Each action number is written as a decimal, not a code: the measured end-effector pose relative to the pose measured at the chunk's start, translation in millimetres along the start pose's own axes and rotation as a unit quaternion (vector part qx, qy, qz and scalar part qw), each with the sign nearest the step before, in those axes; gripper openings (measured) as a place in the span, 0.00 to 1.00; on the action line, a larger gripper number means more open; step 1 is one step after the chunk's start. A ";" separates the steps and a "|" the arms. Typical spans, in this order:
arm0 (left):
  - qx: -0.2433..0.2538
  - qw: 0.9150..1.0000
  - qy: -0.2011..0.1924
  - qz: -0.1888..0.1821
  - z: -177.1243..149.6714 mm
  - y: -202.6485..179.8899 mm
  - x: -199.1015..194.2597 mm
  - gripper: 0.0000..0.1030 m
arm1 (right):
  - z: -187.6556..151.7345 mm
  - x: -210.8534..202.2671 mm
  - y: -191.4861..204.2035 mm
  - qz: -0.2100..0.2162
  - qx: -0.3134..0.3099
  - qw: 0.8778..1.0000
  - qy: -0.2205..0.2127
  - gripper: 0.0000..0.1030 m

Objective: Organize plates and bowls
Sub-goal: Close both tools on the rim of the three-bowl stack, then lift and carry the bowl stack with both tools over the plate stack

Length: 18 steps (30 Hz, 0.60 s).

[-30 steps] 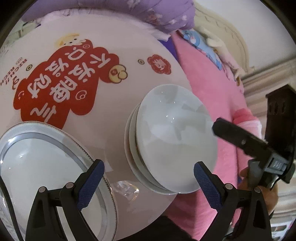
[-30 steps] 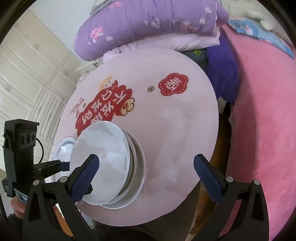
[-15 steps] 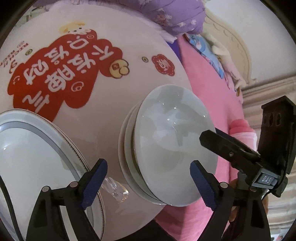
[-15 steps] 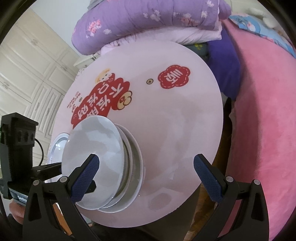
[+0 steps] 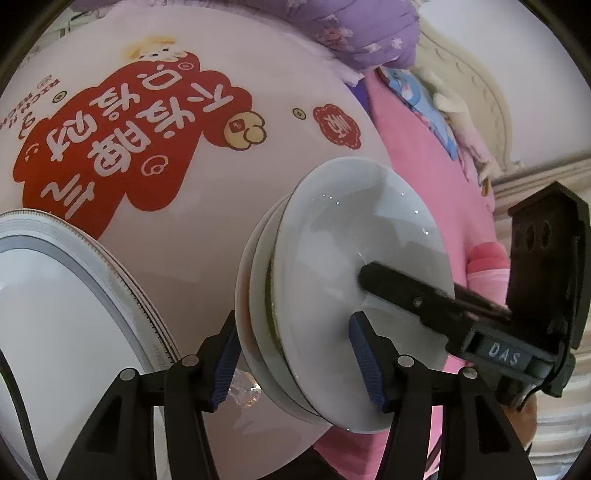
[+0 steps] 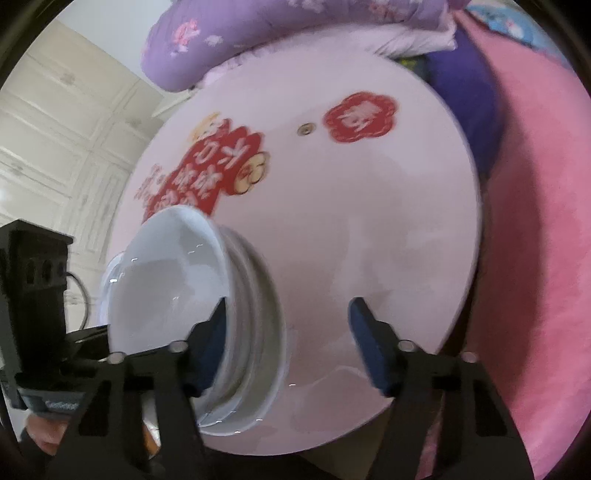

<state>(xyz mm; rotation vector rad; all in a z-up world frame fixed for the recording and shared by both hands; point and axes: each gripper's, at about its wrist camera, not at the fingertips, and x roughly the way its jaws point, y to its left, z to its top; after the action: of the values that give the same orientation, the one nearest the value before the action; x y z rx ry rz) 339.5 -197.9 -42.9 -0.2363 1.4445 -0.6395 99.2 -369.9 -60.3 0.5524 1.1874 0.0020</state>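
Observation:
A stack of white bowls stands near the front edge of the round pink table; it also shows in the right wrist view. My left gripper is partly closed, its jaws straddling the near rim of the stack. My right gripper is open, its left finger at the top bowl's wall; it also shows in the left wrist view, one finger reaching into the top bowl. A grey-rimmed white plate lies to the left.
A crumpled bit of clear plastic lies between the plate and the bowls. The table carries a red printed design. A pink bed and purple bedding border the table. White cabinets stand behind on the left.
Both grippers have moved in to the bowl stack and narrowed their jaws. The left now straddles the stack's rim; the right finger has reached into the top bowl.

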 end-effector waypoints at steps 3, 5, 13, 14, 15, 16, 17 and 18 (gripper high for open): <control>-0.004 1.000 0.000 -0.002 -0.3 1.0 -0.1 0.51 | -1.7 -2.7 10.0 0.012 -0.013 1.000 -0.002 0.38; -0.008 1.000 0.001 -0.003 0.0 3.0 -0.2 0.51 | -2.3 -3.3 14.3 0.001 -0.018 1.000 -0.005 0.38; -0.018 1.000 0.002 -0.004 0.3 4.3 -3.1 0.50 | -4.7 -4.8 15.1 -0.005 -0.017 1.000 -0.010 0.38; -0.018 1.000 0.002 -0.004 0.5 4.5 -3.1 0.50 | -4.7 -4.8 15.4 -0.005 -0.017 1.000 -0.010 0.38; -0.018 1.000 0.002 -0.004 0.4 4.8 -3.1 0.50 | -4.9 -4.8 15.6 -0.005 -0.017 1.000 -0.010 0.38; -0.018 1.000 0.001 -0.003 0.7 5.0 -2.5 0.50 | -5.0 -4.9 15.8 -0.005 -0.017 1.000 -0.010 0.38; -0.017 1.000 0.001 -0.002 0.6 5.1 -2.1 0.50 | -4.7 -4.8 15.8 -0.005 -0.018 1.000 -0.010 0.38; -0.016 1.000 0.001 -0.002 0.6 4.7 -2.2 0.50 | -4.6 -5.1 16.0 -0.006 -0.019 1.000 -0.010 0.38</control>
<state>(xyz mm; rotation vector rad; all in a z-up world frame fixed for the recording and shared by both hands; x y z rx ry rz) 341.3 -193.1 -43.4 -0.2637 1.4570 -0.6190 97.6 -355.6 -50.4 0.5114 1.1680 0.0084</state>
